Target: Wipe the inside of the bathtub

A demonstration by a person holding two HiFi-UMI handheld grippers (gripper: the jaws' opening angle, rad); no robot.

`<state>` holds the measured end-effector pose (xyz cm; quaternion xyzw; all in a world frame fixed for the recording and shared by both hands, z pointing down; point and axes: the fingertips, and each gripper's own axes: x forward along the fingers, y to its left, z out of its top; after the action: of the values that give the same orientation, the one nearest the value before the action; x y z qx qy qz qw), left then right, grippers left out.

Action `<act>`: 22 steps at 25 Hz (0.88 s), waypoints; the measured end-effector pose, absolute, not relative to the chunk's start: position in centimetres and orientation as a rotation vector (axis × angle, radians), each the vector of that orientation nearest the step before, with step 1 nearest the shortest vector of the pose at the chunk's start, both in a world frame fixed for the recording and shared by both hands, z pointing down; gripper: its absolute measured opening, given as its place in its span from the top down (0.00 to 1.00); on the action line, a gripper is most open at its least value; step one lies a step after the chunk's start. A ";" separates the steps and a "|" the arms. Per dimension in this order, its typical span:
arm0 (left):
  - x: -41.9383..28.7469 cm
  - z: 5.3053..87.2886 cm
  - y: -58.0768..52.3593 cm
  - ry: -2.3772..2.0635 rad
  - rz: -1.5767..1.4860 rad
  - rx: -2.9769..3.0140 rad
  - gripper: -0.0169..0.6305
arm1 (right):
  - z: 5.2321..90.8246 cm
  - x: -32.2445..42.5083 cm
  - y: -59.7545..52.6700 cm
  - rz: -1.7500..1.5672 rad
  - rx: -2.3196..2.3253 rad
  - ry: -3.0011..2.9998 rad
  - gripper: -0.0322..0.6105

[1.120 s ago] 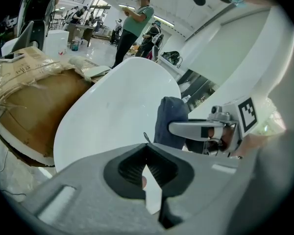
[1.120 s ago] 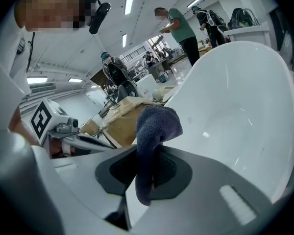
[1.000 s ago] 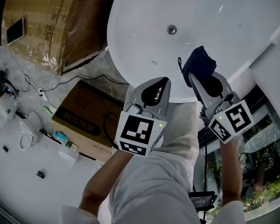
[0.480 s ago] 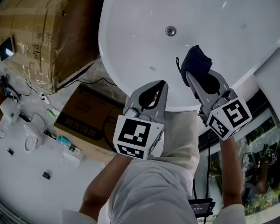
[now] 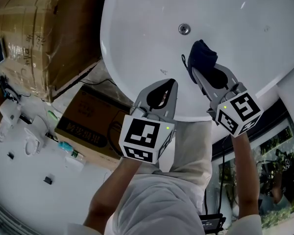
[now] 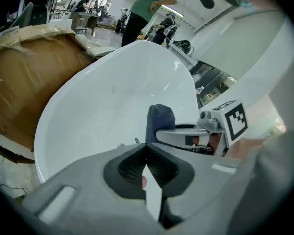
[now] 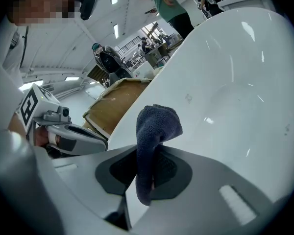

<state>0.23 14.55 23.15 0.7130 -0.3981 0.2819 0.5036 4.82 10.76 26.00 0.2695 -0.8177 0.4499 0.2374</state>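
A white oval bathtub [image 5: 137,38] fills the upper part of the head view, with a round metal drain [image 5: 184,29] in its floor. My right gripper [image 5: 195,72] is shut on a dark blue cloth [image 5: 202,55], which bunches beyond the tips over the tub's near side, just below the drain. In the right gripper view the dark blue cloth [image 7: 154,133] hangs from between the closed jaws. My left gripper [image 5: 172,82] is shut with nothing in it and hovers over the tub's near rim, left of the right one. Its jaws meet in the left gripper view, where the blue cloth [image 6: 160,123] shows beyond them.
A large wrapped cardboard crate [image 5: 34,38] stands left of the tub. A smaller cardboard box [image 5: 90,126] lies on the floor below it, with cables and small items [image 5: 19,126] around. A person's legs in light trousers [image 5: 186,180] stand at the tub's near edge. People stand far behind [image 6: 147,6].
My right gripper has carried the cloth up and slightly left, closer to the drain. The left gripper has stayed at the rim, still shut.
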 end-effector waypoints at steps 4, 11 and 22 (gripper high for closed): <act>-0.2 24.5 14.4 -0.970 0.674 1.700 0.98 | 27.5 4.1 10.7 1.240 0.722 -2.232 0.87; -0.4 26.3 14.4 -0.965 0.685 1.677 0.98 | 30.3 3.4 10.7 1.269 0.704 -2.213 0.87; -0.2 29.4 13.4 -0.945 0.693 1.634 0.98 | 34.7 3.0 10.4 1.299 0.680 -2.170 0.87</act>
<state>-0.24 13.39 29.38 0.6861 -0.3967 0.2912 0.5359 3.02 10.36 34.69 0.2510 -0.8004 0.4791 0.2585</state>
